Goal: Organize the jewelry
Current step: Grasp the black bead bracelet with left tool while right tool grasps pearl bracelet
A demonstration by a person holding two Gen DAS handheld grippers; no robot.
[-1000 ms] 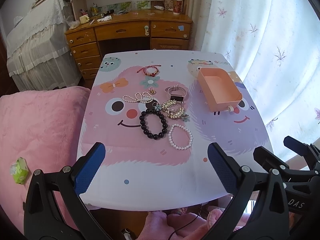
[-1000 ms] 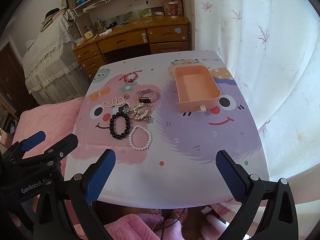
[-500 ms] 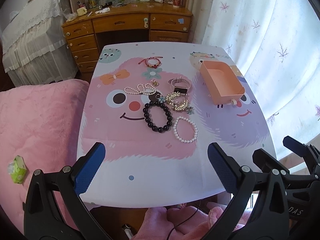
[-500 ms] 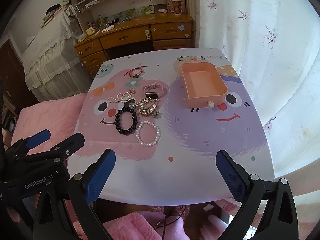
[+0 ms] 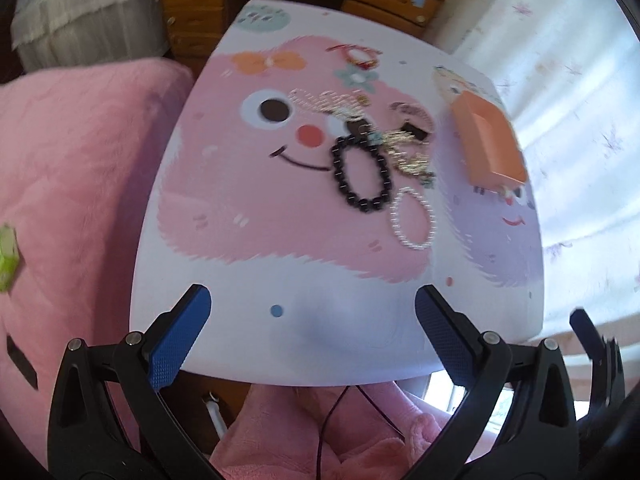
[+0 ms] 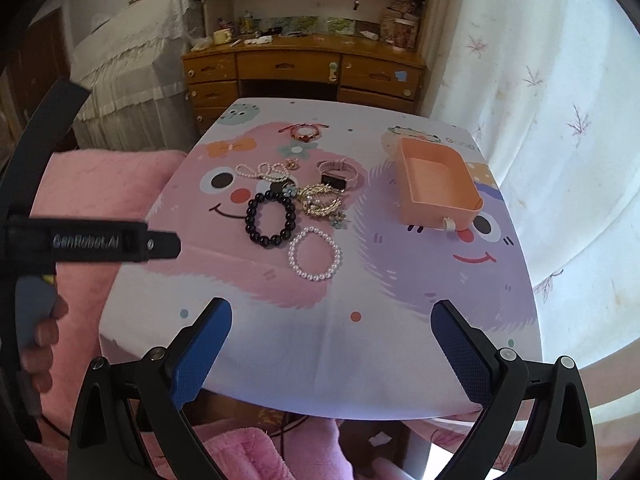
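Note:
Jewelry lies in a cluster on the cartoon-print table (image 6: 320,340): a black bead bracelet (image 6: 270,219), a white pearl bracelet (image 6: 314,254), a gold piece (image 6: 320,200), a pink watch (image 6: 338,172), a pearl chain (image 6: 260,170) and a red bracelet (image 6: 304,132). An empty orange box (image 6: 438,184) stands to their right. My right gripper (image 6: 328,348) is open and empty over the near table edge. My left gripper (image 5: 312,330) is open and empty over the near edge; its view is blurred, showing the black bracelet (image 5: 360,176), pearl bracelet (image 5: 414,218) and box (image 5: 490,144).
A pink blanket (image 6: 100,184) lies left of the table. A wooden desk (image 6: 304,68) stands behind the table, a white curtain (image 6: 560,120) to the right. The left gripper's body (image 6: 92,240) shows at the left of the right wrist view.
Both grippers moved forward toward the table; the jewelry looms larger. The left gripper's view tilted and blurred with fast motion. Nothing was taken hold of.

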